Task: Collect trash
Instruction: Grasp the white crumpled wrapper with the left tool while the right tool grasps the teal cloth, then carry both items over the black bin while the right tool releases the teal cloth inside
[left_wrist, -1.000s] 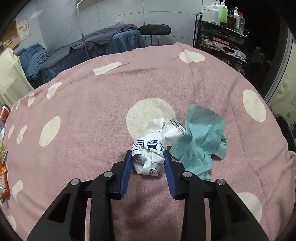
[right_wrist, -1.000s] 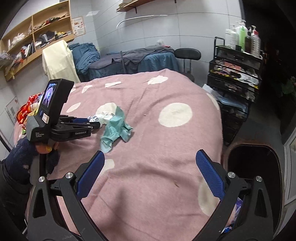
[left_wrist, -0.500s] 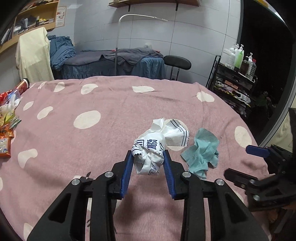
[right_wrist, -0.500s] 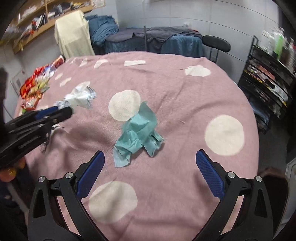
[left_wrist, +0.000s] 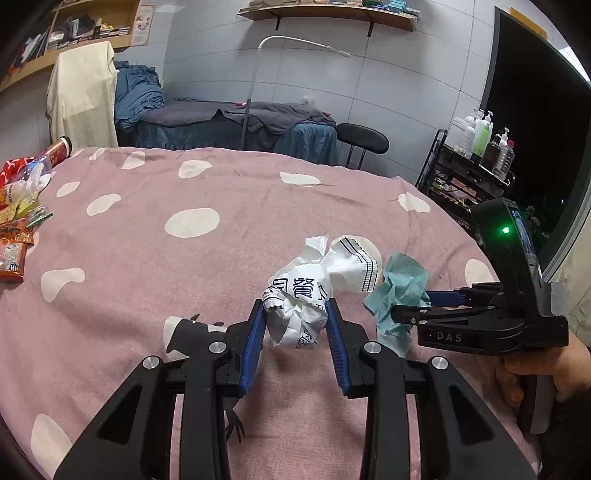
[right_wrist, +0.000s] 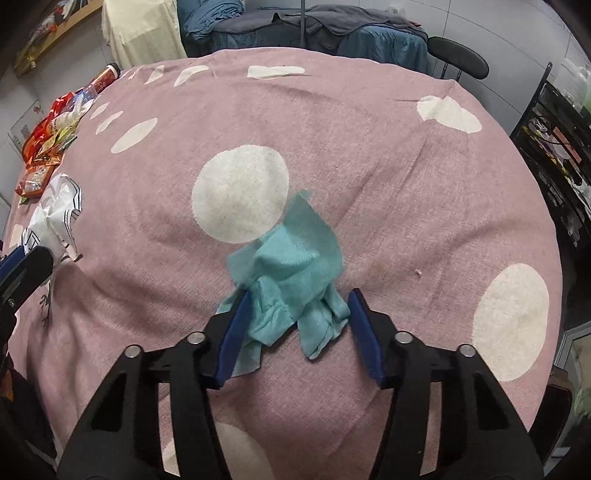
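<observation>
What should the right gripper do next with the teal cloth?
Probably close. The right gripper already straddles the crumpled teal cloth on the pink tablecloth, jaws still apart. The left gripper is shut on the white paper wad, so it can't help.

Black left gripper (left_wrist: 294, 314) and right gripper (right_wrist: 297, 317), blue pads, silver screws.

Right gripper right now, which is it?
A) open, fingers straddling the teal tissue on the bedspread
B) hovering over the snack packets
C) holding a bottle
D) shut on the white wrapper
A: in the right wrist view the right gripper has its blue pads on either side of the teal tissue, with a gap on the right side, while the white wrapper sits clamped in the left gripper.
</observation>
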